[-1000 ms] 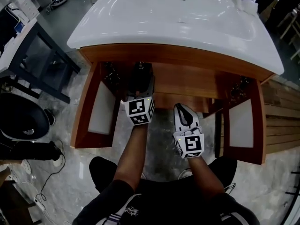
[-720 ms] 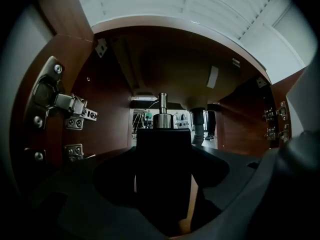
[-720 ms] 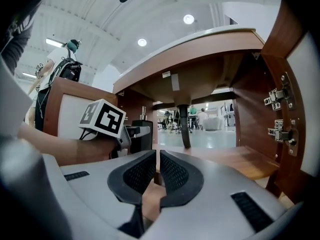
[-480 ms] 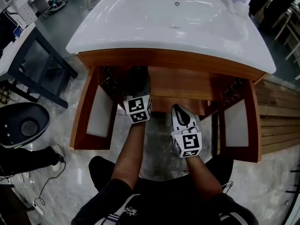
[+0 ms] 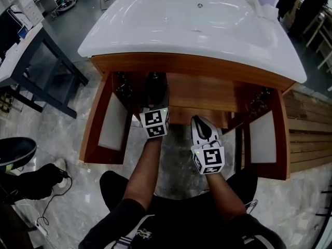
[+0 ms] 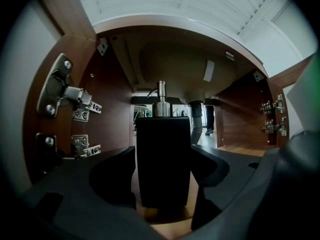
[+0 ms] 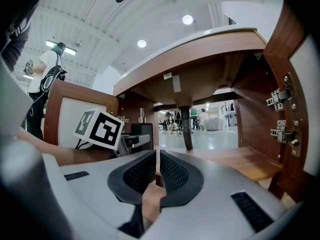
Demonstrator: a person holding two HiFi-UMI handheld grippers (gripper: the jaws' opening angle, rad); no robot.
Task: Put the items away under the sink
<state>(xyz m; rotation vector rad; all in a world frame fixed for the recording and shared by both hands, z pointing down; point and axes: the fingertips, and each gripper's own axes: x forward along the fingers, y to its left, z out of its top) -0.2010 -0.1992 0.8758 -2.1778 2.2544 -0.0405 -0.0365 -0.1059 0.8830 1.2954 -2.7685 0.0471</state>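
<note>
**A:** Where's the soap dispenser [image 6: 163, 144] now?

**B:** Upright inside the open cabinet [image 5: 207, 90] under the sink [image 5: 207, 25], left of the middle. The left claw [image 6: 162, 156] is clenched on its two flat sides. Whether its base rests on the cabinet floor [image 6: 170, 226] or hangs just above it, I can't tell.

**A:** And the other one?

**B:** The right claw [image 7: 157, 156] is pinched shut on nothing, level at the cabinet mouth, beside the left.

**A:** How will the dispenser handle?

**B:** I'd judge it stiff and smooth-walled, so the pads could slip. It's tall for its footprint and likely to tip if set down crooked (heavier still if it's full, which nothing here shows). The flat black body is the place to hold it. I'd leave the metal pump [image 6: 161, 96] alone, since it would probably sink or twist under pressure.

**A:** Any brand or label?

**B:** None that I can see, as the face toward the camera is plain black. A white sticker [image 6: 209, 70] under the basin is too small to read. The left claw's marker cube [image 7: 100, 129] carries only square patterns, no words.
</note>
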